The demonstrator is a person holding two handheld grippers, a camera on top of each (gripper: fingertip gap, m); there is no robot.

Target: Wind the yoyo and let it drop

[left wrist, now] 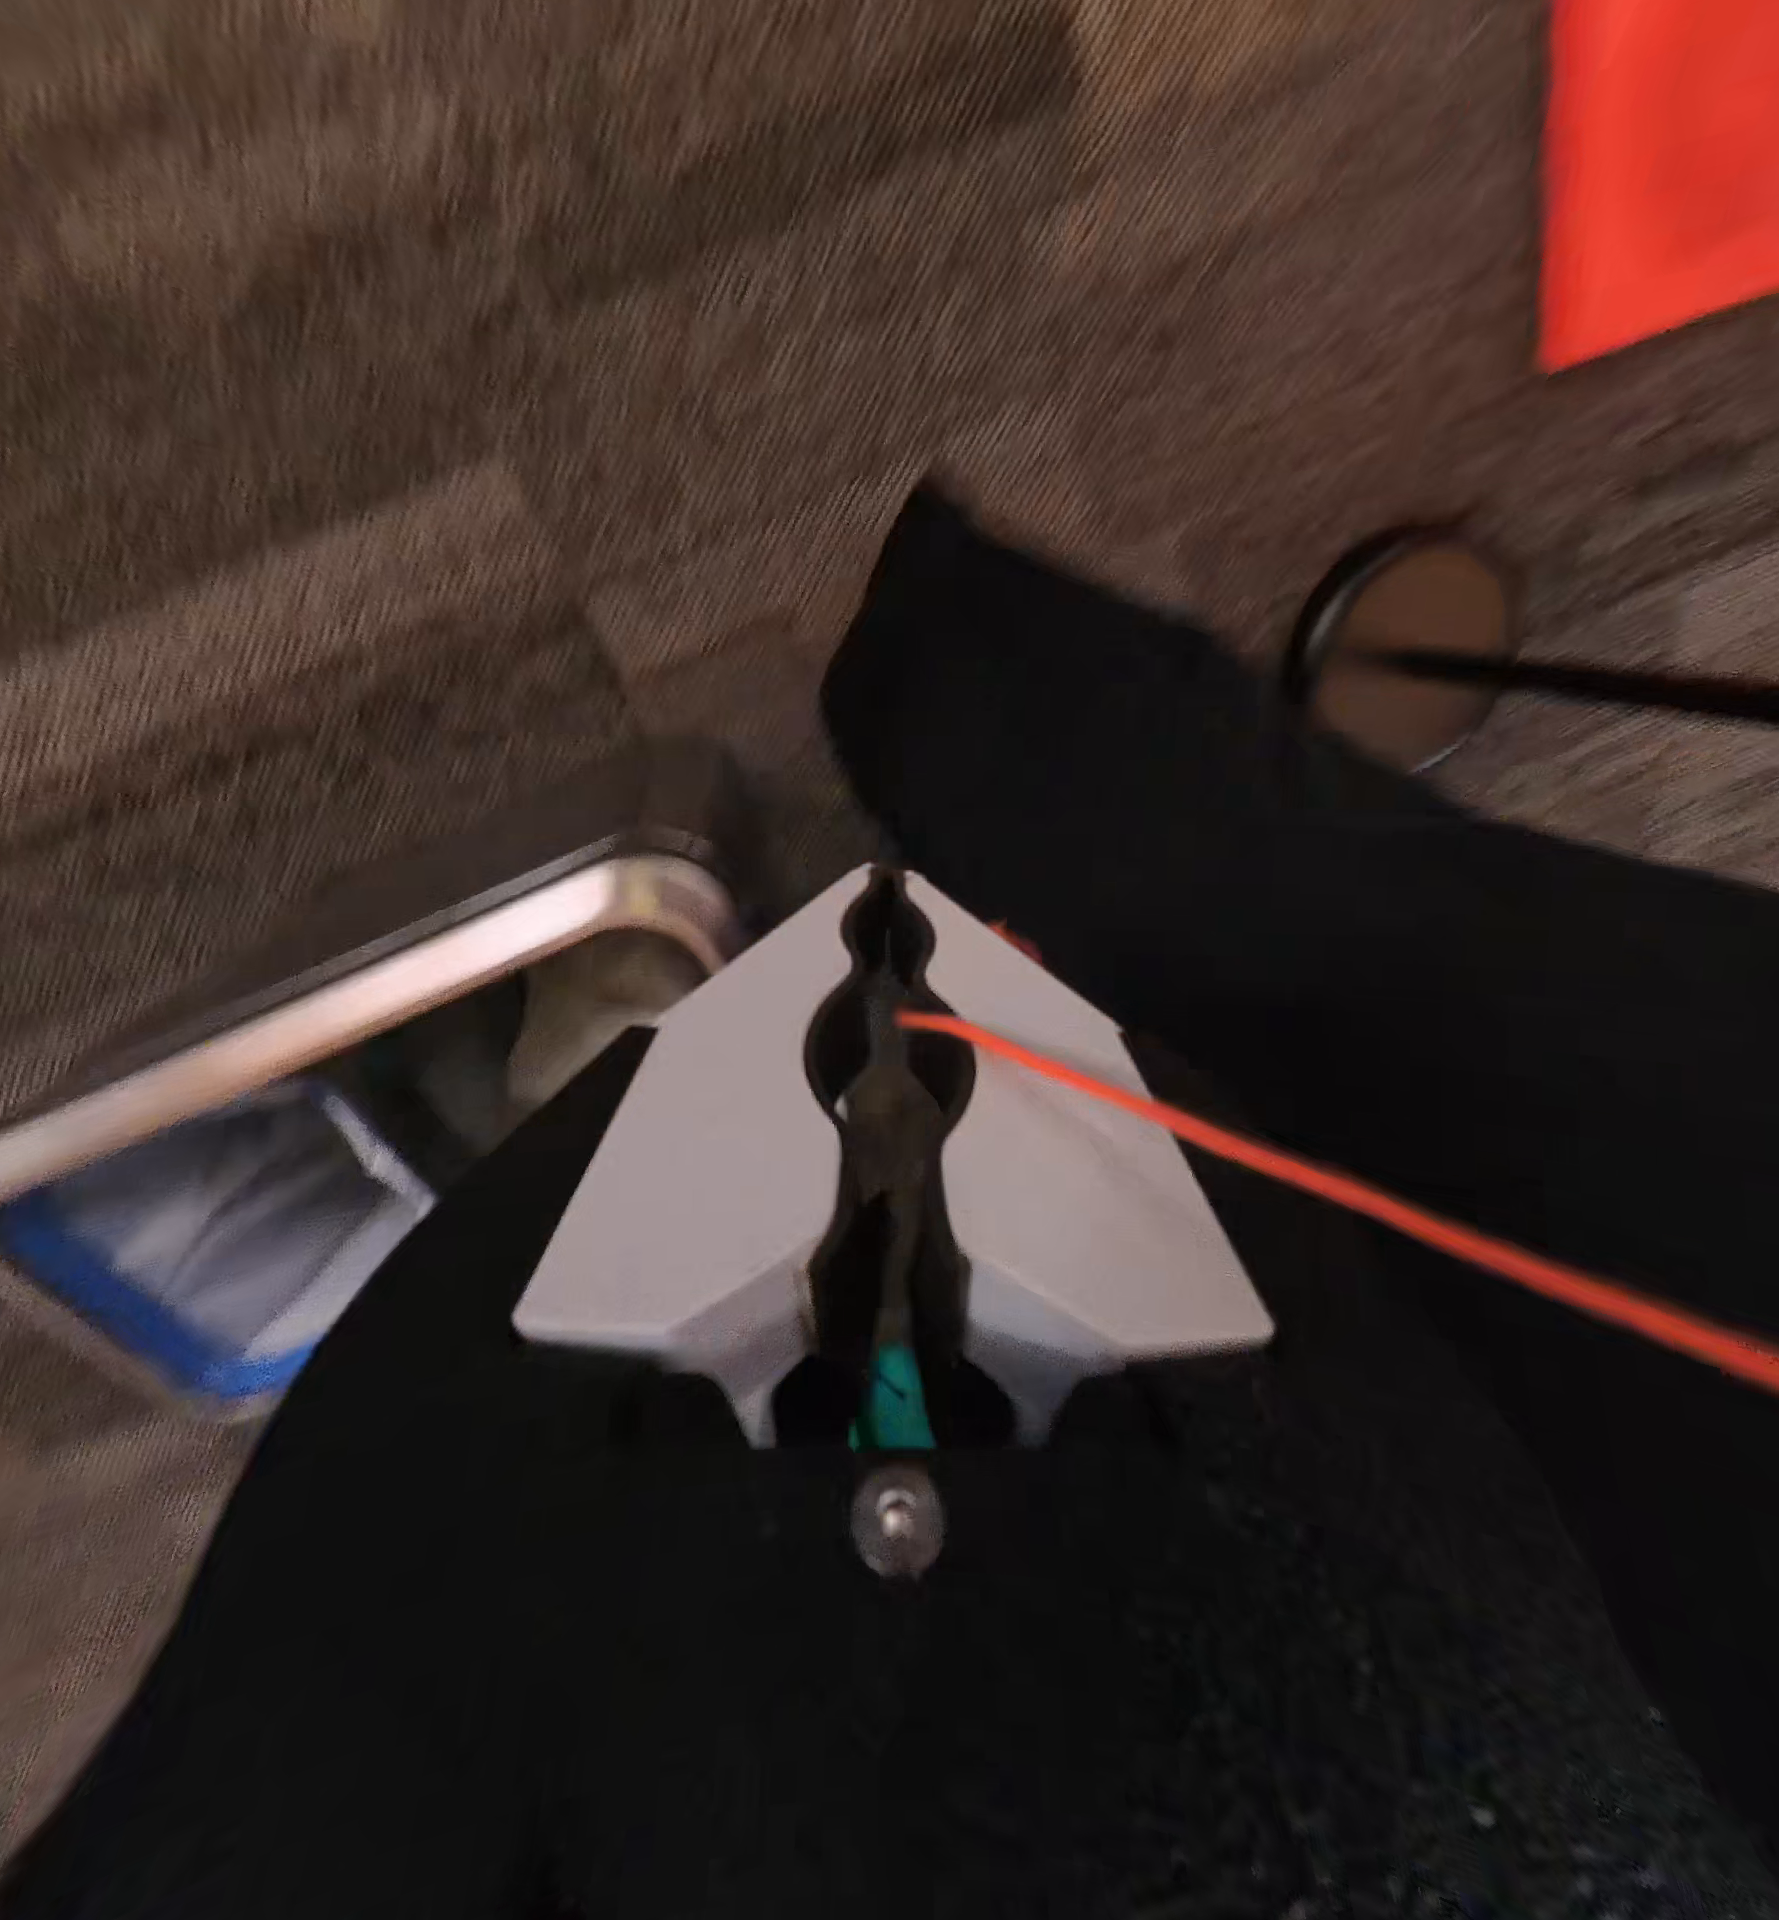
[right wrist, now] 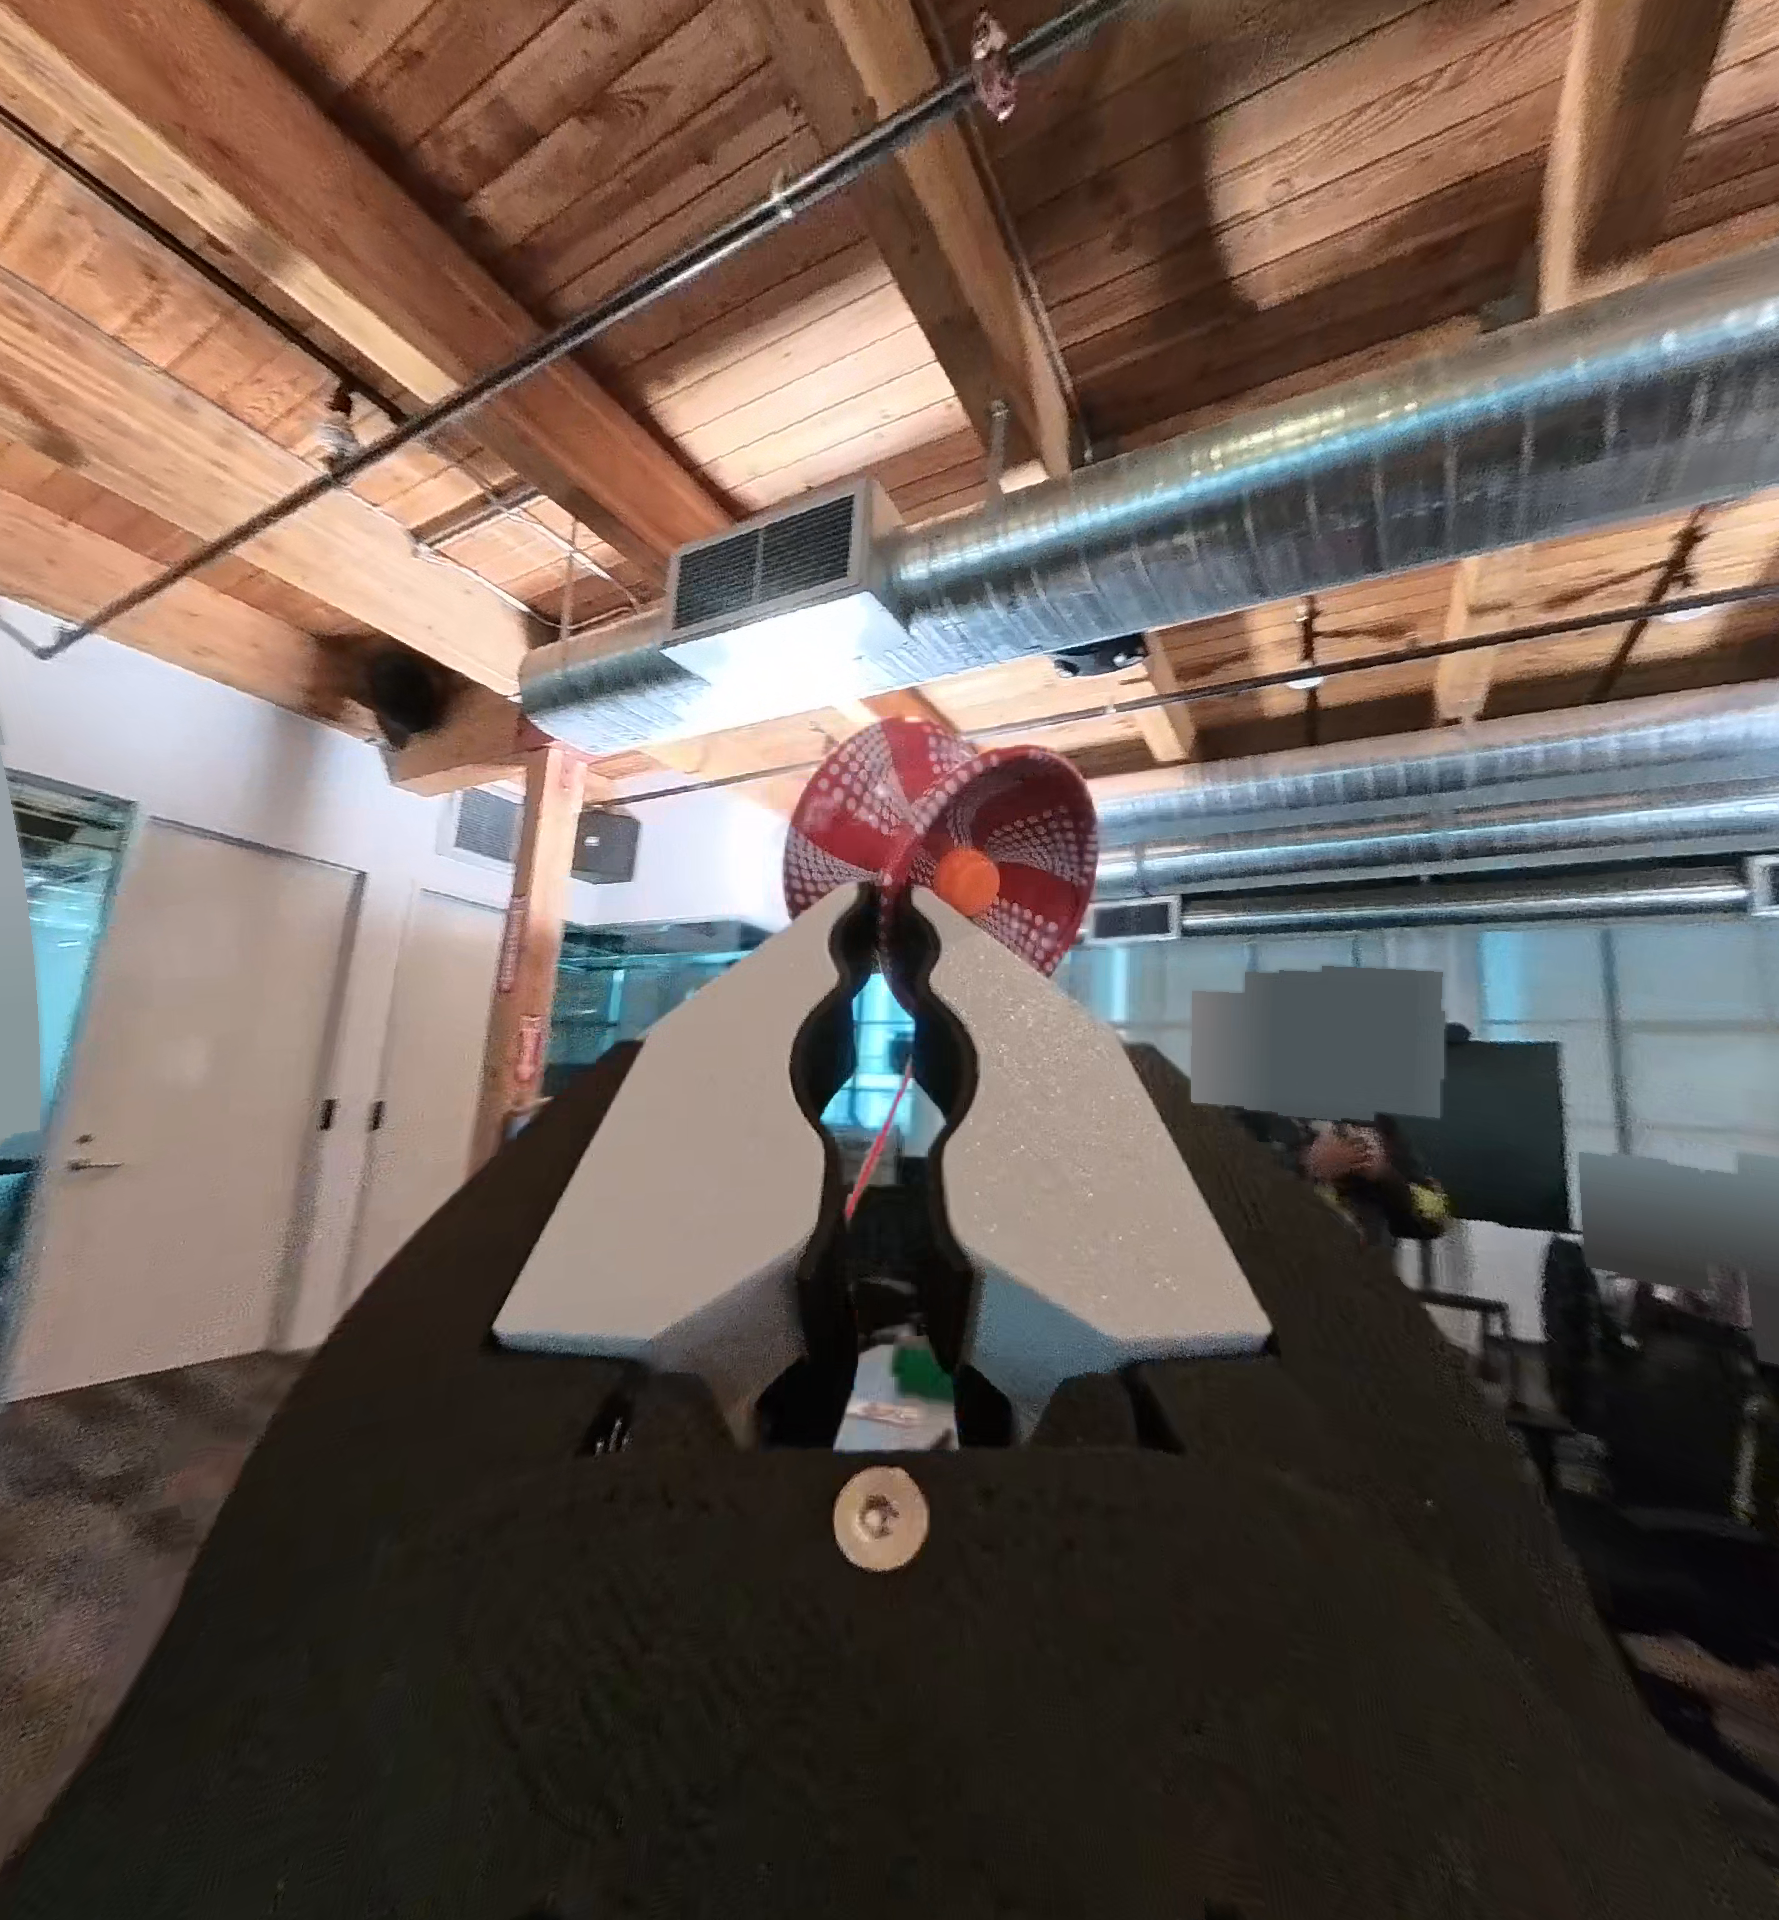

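The right gripper [right wrist: 887,914] pinches the red yoyo [right wrist: 942,868] aloft, the left gripper [left wrist: 890,883] clamps its orange string [left wrist: 1384,1205] (taut), so only the drop apparently remains.

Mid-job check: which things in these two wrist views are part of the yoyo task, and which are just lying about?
In play:
- red dotted yoyo, pinched by right gripper
- orange string, pinched by left gripper

Lying about:
- metal-framed bin
- orange sheet
- round floor port
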